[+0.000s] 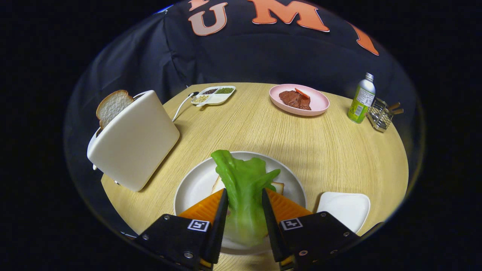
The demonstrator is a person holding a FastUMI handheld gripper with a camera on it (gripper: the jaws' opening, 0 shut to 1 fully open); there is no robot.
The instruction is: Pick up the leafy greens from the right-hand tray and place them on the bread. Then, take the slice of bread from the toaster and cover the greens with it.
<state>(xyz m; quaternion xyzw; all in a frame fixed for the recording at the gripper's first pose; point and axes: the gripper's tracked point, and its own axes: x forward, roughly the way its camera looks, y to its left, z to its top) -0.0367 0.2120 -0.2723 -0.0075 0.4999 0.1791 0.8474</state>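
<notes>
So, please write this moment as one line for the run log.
gripper: shut on leafy greens | greens over bread on white plate | toaster: slice in slot | step: greens not yet released

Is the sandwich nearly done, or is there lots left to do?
About halfway. Done: the leafy greens are off the small white tray. In hand: the gripper is shut on the greens, holding them over the bread on the round plate. Left: let go, then fetch the slice of bread from the toaster and cover the greens.
</notes>
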